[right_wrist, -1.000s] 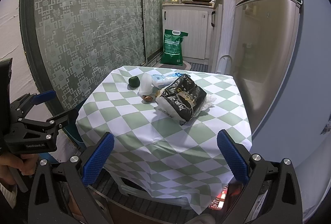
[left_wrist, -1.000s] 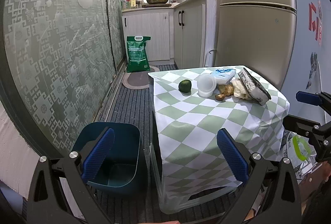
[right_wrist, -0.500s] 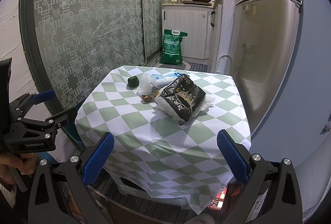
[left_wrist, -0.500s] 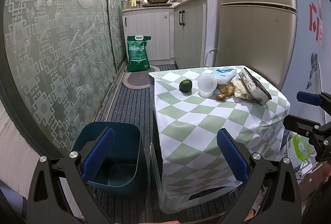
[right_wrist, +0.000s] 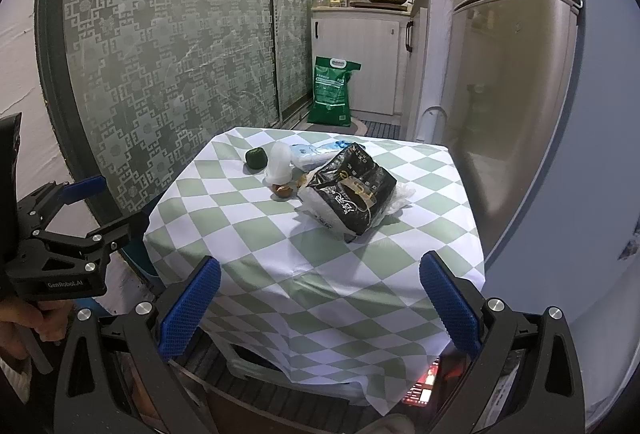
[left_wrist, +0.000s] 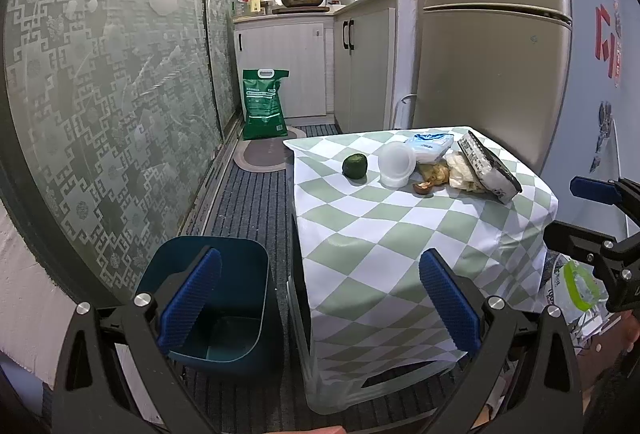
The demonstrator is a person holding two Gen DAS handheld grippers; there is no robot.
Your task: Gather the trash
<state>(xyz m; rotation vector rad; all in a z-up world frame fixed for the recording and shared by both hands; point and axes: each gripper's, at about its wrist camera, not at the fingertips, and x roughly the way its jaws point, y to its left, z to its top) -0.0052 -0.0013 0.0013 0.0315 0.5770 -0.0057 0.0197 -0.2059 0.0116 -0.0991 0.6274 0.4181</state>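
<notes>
A small table with a green and white checked cloth (left_wrist: 384, 234) (right_wrist: 320, 234) carries a heap of litter: a black snack bag (right_wrist: 352, 189) (left_wrist: 488, 165), a clear plastic cup (left_wrist: 396, 163) (right_wrist: 280, 163), a blue and white packet (left_wrist: 430, 145), crumpled white wrap (right_wrist: 400, 193), brown scraps (left_wrist: 430, 177) and a green fruit (left_wrist: 355, 165) (right_wrist: 256, 157). A dark teal bin (left_wrist: 216, 298) stands on the floor left of the table. My left gripper (left_wrist: 320, 302) is open, hanging over the bin and the table's edge. My right gripper (right_wrist: 320, 302) is open at the table's near edge, empty.
A patterned glass sliding door (left_wrist: 100, 93) lines the left side. A tall fridge (left_wrist: 492, 45) stands right behind the table. White cabinets (left_wrist: 288, 69), a green sack (left_wrist: 262, 103) and an oval mat (left_wrist: 264, 155) sit at the far end. Striped floor runs between bin and door.
Both grippers have barely shifted; the table and litter sit a touch differently in view. Nothing was taken hold of or let go.
</notes>
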